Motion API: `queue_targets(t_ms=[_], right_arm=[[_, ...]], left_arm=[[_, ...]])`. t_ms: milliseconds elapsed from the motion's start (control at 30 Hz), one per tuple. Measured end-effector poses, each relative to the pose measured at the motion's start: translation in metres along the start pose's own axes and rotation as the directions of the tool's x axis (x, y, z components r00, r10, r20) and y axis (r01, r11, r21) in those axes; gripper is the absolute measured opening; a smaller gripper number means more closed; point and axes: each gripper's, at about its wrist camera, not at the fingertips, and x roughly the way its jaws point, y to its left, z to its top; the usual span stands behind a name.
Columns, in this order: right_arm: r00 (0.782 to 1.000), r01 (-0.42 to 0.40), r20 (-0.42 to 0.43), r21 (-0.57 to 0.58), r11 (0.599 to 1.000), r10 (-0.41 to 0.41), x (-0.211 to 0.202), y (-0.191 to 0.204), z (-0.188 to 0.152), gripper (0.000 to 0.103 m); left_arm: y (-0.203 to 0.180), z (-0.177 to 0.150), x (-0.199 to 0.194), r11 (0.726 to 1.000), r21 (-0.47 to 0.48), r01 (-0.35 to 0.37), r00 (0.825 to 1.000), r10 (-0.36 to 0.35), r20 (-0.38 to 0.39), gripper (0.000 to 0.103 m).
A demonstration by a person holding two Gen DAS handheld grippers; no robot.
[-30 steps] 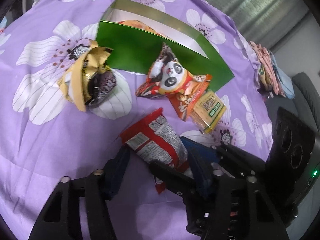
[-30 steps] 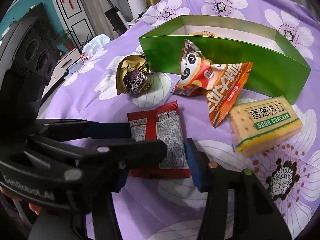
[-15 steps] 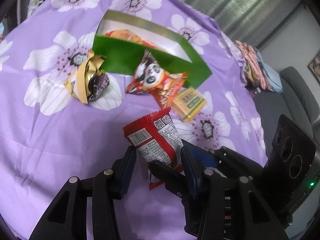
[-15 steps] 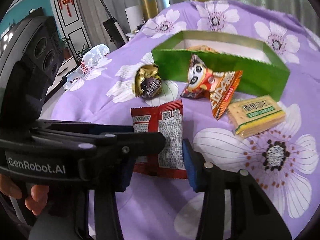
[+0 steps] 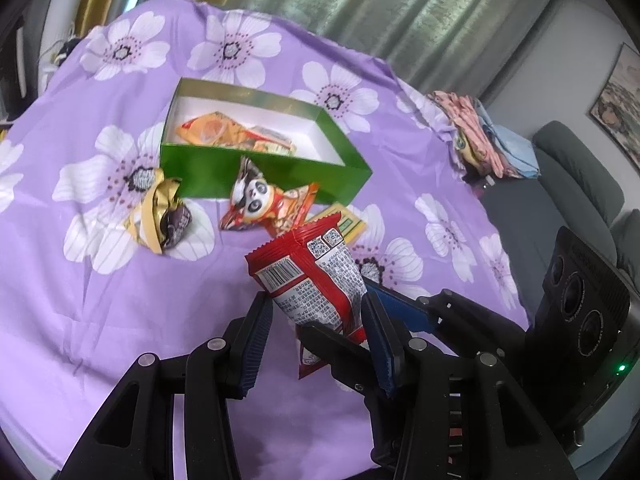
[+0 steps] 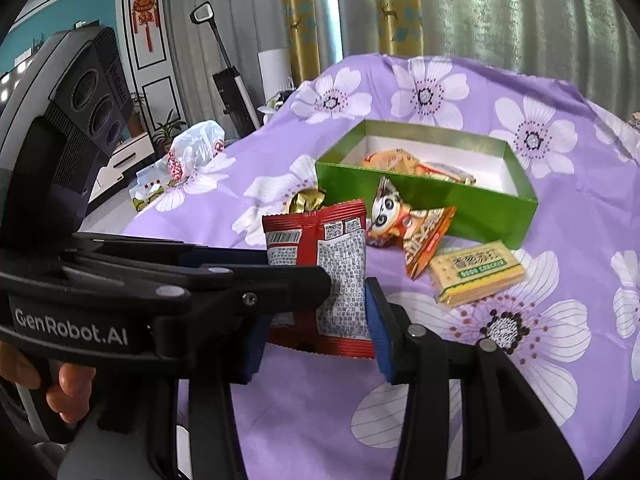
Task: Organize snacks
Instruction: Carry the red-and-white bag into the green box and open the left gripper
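A red snack packet [image 5: 312, 280] [image 6: 320, 264] hangs above the purple flowered cloth, held from two sides. My left gripper [image 5: 316, 312] is shut on its lower part. My right gripper [image 6: 316, 320] is shut on it too, and in the left wrist view it reaches in from the right as the right gripper [image 5: 340, 312]. In the right wrist view the left gripper [image 6: 296, 268] comes in from the left. Beyond stands an open green box [image 5: 260, 176] [image 6: 440, 204] holding several orange packets. Before it lie a panda packet [image 5: 256, 200] [image 6: 390, 216], a gold-wrapped snack [image 5: 160, 216] and a soda cracker pack [image 6: 476, 272].
Folded cloths [image 5: 476, 136] sit at the cloth's far right edge, next to a grey sofa [image 5: 568, 184]. A white plastic bag [image 6: 192, 152] lies at the far left edge, with a stick vacuum [image 6: 232, 84] behind it. A hand [image 6: 68, 388] grips the left handle.
The red packet lay flat on the cloth; both grippers have narrowed onto it and risen, lifting it clear. The box and other snacks now look farther off.
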Motion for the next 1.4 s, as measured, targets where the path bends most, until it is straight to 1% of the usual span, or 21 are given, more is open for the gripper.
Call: queue_targets(t_ms=[567, 1033, 1400], right_arm=[[0.998, 0.012, 0.066, 0.003, 1.0, -0.012, -0.015, -0.004, 0.012, 0.045], [0.995, 0.022, 0.093, 0.015, 1.0, -0.024, -0.016, -0.016, 0.015, 0.045], [0.994, 0.018, 0.104, 0.037, 0.999, -0.022, -0.012, -0.029, 0.017, 0.045]], left_arm=[[-0.02, 0.013, -0.01, 0.997, 0.078, -0.021, 0.999, 0.018, 0.035, 0.047], [-0.033, 0.024, 0.001, 0.99, 0.133, -0.049, 0.999, 0.045, 0.029, 0.047], [-0.039, 0.032, 0.012, 0.986, 0.153, -0.059, 0.998, 0.056, 0.021, 0.047]])
